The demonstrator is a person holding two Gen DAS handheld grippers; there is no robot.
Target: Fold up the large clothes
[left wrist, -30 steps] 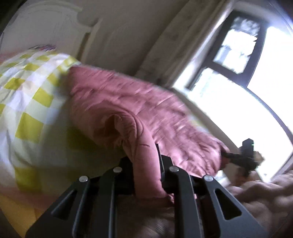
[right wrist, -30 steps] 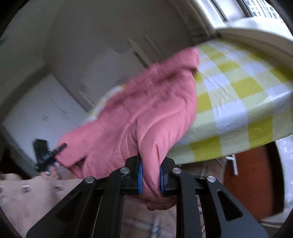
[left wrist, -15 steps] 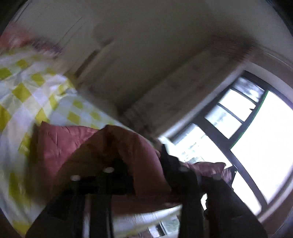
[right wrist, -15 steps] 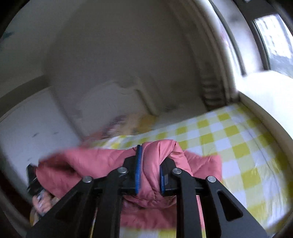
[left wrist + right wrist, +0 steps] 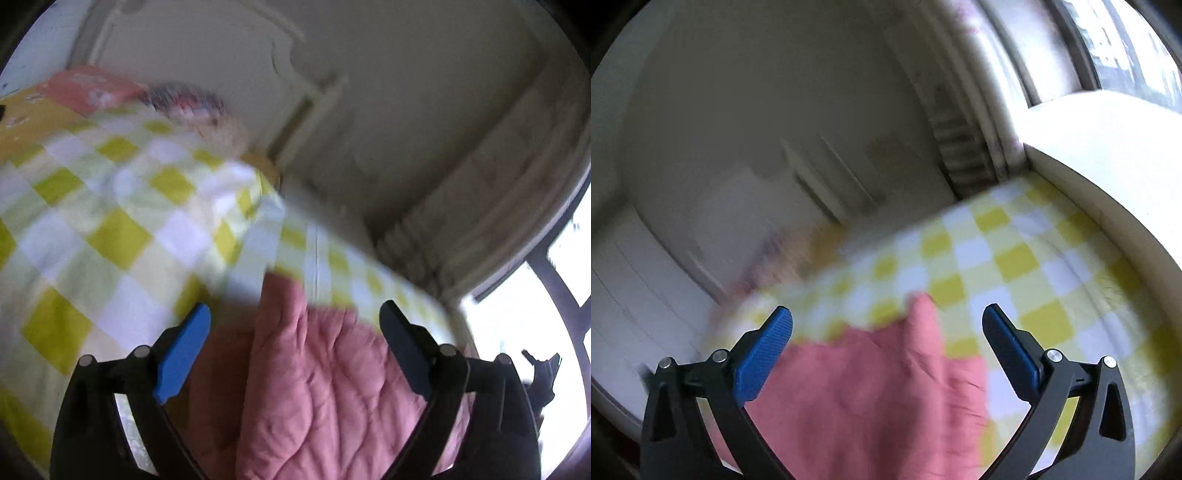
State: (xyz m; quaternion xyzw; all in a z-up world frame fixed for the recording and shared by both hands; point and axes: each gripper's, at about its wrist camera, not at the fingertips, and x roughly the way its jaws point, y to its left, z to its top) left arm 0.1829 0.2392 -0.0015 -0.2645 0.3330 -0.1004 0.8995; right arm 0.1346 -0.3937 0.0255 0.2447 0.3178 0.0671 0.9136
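Closest to you, the left gripper [image 5: 295, 314] has its jaws spread wide and opening, the quilted pink jacket [image 5: 317, 387] lying loose between them with neither pad pressing on it; your right gripper [image 5: 886, 315] is the same, jaws far apart and opening, a raised ridge of the pink fabric standing between them untouched. So both corners look released, and the step in hand seems to be laying the garment out on the bed [image 5: 110, 229] for folding. To do it well, let the cloth drop free before you draw either tool away, so no fold snags on a blue pad; then check that the jacket lies flat rather than bunched, since both views show it humped under the tools. It sits at the near edge of the checked yellow-and-white bedcover, with open cover beyond it towards the far edge, so you have room to pull it further on if it hangs over. When you regrip, take the outer edges, not the middle ridge. Farther off, at the head of the bed, the left view shows a pink pillow [image 5: 92, 86], blurred, then the white headboard [image 5: 192, 48]. Counting: two grippers, one jacket, one bed, one pillow clear enough to count.
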